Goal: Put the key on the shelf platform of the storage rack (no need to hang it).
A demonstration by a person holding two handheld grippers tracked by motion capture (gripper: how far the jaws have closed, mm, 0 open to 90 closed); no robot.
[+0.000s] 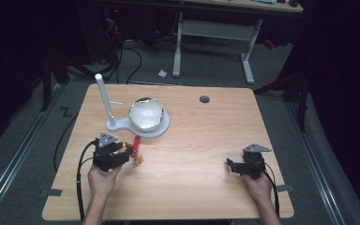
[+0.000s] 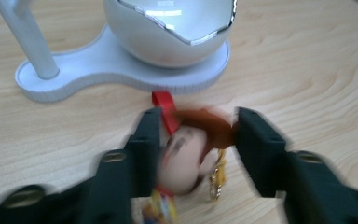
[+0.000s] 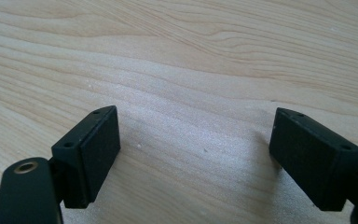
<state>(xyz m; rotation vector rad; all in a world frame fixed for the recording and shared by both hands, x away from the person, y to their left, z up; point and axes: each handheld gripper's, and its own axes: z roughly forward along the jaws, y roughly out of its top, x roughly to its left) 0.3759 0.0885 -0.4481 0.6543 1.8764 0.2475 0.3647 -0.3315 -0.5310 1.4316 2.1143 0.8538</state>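
Red-ribboned figurine (image 2: 186,156) clamped between left gripper (image 2: 193,140) jaws, lower centre, for hanging on white stand (image 2: 121,70). Right gripper (image 3: 196,154) apart, idle.

Small toy figure (image 2: 186,158) with pale head, brown hat, red ribbon loop and gold chain. Sat clamped between the left tool's (image 2: 193,149) jaws. Hung just in front of the white stand's base, head up.

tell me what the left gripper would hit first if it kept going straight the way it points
Probably the white stand under the egg-shaped bowl. The left gripper, shut on a small figure keychain, points straight at its base edge; only bare table lies between them, though depth is unclear.
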